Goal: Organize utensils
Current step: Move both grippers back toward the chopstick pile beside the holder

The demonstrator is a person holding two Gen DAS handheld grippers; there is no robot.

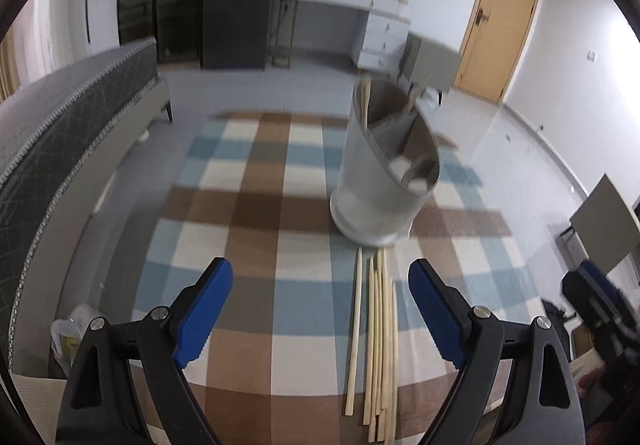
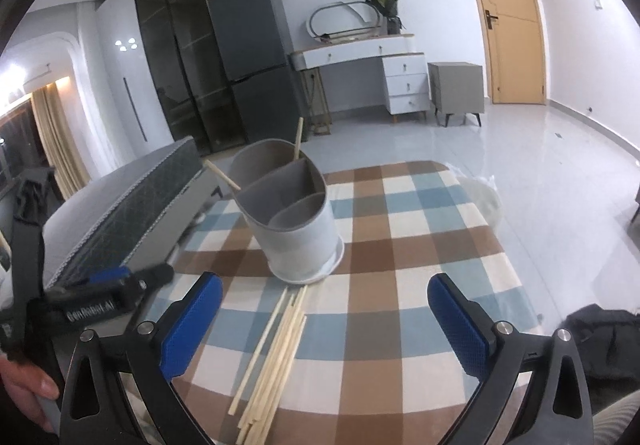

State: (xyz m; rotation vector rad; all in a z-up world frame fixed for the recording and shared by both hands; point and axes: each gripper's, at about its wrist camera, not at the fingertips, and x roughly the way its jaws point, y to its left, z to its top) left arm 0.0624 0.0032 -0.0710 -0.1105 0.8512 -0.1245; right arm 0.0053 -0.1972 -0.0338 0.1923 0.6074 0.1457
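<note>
A grey utensil holder (image 1: pixel 380 181) with inner dividers stands on the checked tablecloth (image 1: pixel 248 229). It also shows in the right wrist view (image 2: pixel 296 221). Two wooden chopsticks (image 2: pixel 298 139) stick out of its far compartment. Several loose wooden chopsticks (image 1: pixel 378 341) lie in a bundle just in front of the holder, also in the right wrist view (image 2: pixel 276 357). My left gripper (image 1: pixel 320 309) is open and empty above the cloth, left of the bundle. My right gripper (image 2: pixel 324 325) is open and empty, with the bundle between its fingers' line.
A grey bed edge (image 1: pixel 60 133) runs along the table's left side. A white plastic bag (image 2: pixel 484 197) lies at the table's far right. The other gripper's body (image 2: pixel 100 297) shows at left in the right wrist view. A fridge, desk and door stand behind.
</note>
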